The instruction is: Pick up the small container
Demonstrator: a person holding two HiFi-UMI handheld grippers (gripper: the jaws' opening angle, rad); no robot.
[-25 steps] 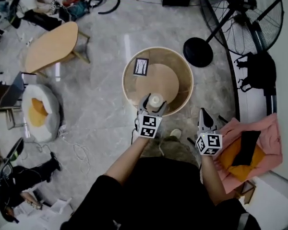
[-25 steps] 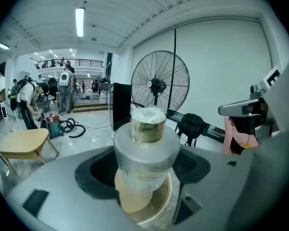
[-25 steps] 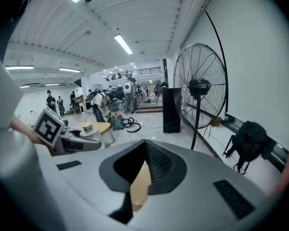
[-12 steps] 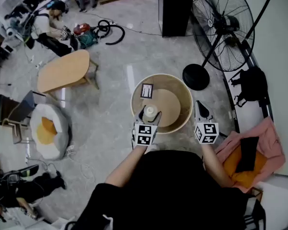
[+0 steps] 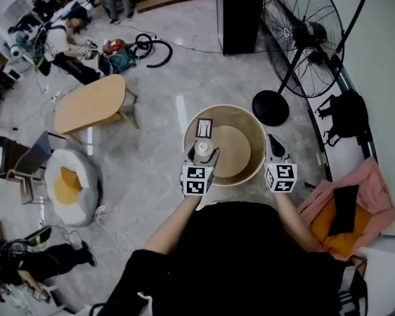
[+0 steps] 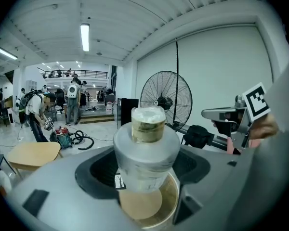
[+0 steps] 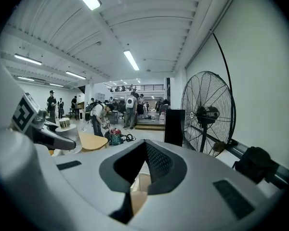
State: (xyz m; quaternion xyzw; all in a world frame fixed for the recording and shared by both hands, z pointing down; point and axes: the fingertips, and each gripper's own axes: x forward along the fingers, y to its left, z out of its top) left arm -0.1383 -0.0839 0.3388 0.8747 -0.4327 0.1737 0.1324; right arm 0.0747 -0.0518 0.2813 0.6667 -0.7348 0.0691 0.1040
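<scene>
Two grippers over round wooden table (image 5: pixel 255 131): left gripper (image 5: pixel 201 158) clamped on small container (image 6: pixel 147 150), upright; right gripper (image 5: pixel 272 146) jaws together, holding nothing.

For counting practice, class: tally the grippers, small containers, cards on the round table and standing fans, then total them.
Grippers: 2, the left gripper and the right gripper
Small container: 1
Card: 1
Fan: 1
Total: 5
</scene>
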